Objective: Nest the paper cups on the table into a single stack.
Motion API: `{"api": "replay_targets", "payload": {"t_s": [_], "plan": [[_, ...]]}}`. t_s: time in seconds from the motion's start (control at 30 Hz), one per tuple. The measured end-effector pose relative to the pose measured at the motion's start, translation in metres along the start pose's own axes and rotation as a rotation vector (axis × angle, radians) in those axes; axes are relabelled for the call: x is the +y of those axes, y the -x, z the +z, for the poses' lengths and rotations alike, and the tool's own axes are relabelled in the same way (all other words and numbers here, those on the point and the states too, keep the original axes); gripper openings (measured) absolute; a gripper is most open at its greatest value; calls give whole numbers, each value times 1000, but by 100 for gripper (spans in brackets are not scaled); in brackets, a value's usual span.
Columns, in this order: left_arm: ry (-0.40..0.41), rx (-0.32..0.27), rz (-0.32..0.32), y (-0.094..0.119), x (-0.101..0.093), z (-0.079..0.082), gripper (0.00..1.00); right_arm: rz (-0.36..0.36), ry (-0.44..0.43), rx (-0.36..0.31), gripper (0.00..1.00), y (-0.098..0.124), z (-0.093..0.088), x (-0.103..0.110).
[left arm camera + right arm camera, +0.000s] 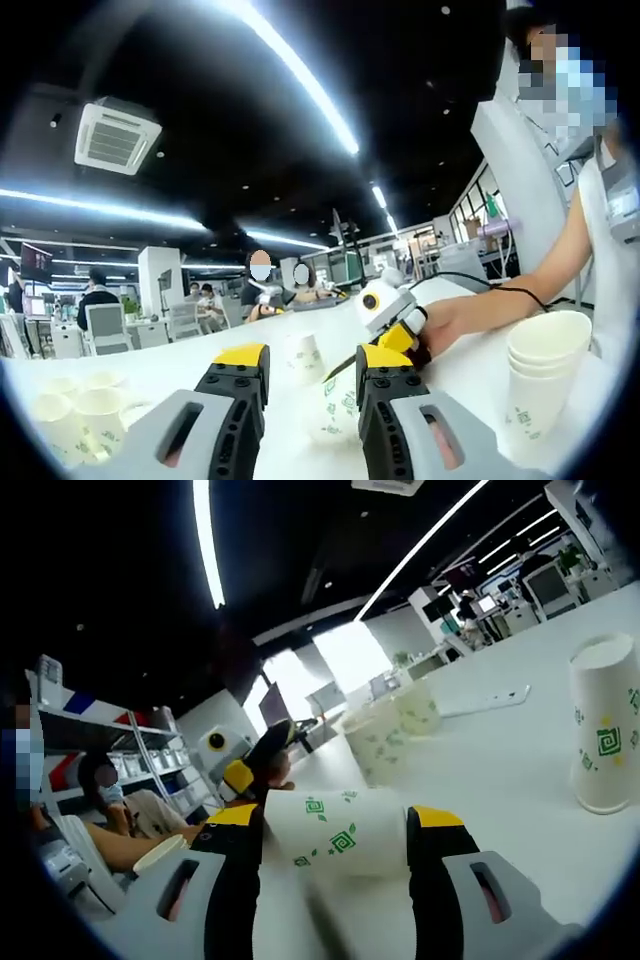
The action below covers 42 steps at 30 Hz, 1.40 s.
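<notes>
Now we have the right gripper (335, 845) clamped on a paper cup (345, 832) lying sideways between its jaws. Our left gripper (312, 372) stands apart, holding nothing, with a loose cup (335, 405) just beyond it on the table (180, 365). We judge this a carrying step: next, bring the held cup to the nested stack (545, 375) beside the loose cup and seat it.
</notes>
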State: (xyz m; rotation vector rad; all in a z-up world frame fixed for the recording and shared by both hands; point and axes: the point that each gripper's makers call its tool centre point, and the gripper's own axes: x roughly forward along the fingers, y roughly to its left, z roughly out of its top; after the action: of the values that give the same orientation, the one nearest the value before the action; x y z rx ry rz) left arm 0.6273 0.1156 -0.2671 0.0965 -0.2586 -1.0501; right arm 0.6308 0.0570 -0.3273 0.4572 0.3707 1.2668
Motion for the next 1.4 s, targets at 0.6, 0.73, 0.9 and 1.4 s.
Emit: {"api": "replay_targets", "payload": {"t_s": [0.6,0.73,0.9,1.4], "plan": [[-29,122,-66,-11,-16,-28,43,-32,83,-44,43,-9,8,2],[-30,130,-67,-11,-17,-30,43,-7,103,-34,43,-13,6,7],[7,205,-93,-14,-16,-50,42,128,139,-69,52,-16,9,33],[79,243,-110,-7,-29,-54,39,-75,481,106,77,17,17,1]]}}
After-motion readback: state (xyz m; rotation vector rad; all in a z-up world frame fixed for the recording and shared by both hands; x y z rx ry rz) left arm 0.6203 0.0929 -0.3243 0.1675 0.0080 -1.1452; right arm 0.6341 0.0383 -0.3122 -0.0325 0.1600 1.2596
